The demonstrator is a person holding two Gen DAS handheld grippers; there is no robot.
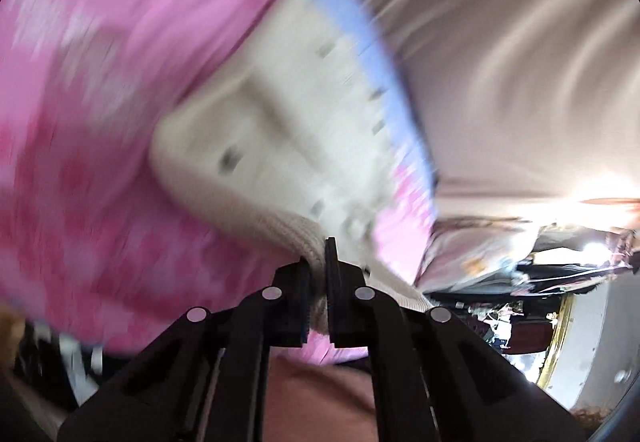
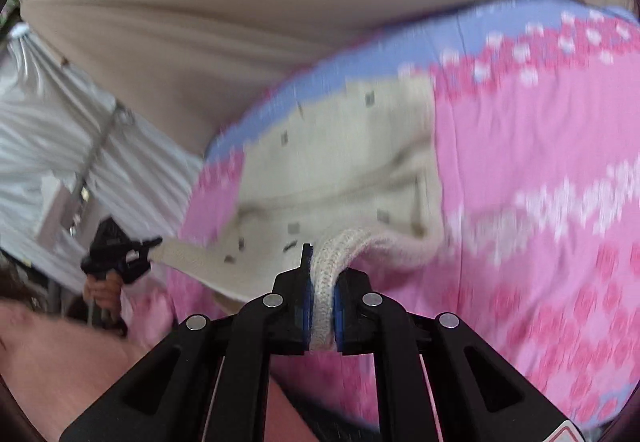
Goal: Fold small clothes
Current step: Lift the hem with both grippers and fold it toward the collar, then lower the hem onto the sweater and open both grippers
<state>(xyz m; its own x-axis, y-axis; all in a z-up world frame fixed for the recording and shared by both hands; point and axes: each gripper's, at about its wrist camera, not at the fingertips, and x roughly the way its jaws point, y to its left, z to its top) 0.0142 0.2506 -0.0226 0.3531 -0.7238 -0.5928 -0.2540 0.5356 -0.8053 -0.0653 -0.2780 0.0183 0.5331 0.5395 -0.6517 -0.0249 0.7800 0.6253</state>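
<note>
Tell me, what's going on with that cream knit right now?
Left gripper shut on knit. Right gripper shut on knit's ribbed edge. Knit held over pink blanket. Nothing in the way.

A pink blanket (image 2: 540, 169) with darker pink and white patterned bands and a lilac-blue border (image 2: 360, 57) carries the things. The cream knitted garment (image 2: 344, 161) spreads partly on it near that bordered edge.

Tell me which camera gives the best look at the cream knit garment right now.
The right wrist view. There the cream knit garment spreads over the pink blanket, its ribbed edge pinched in the right gripper and a corner held by the left gripper. The left wrist view shows it heavily blurred.
</note>
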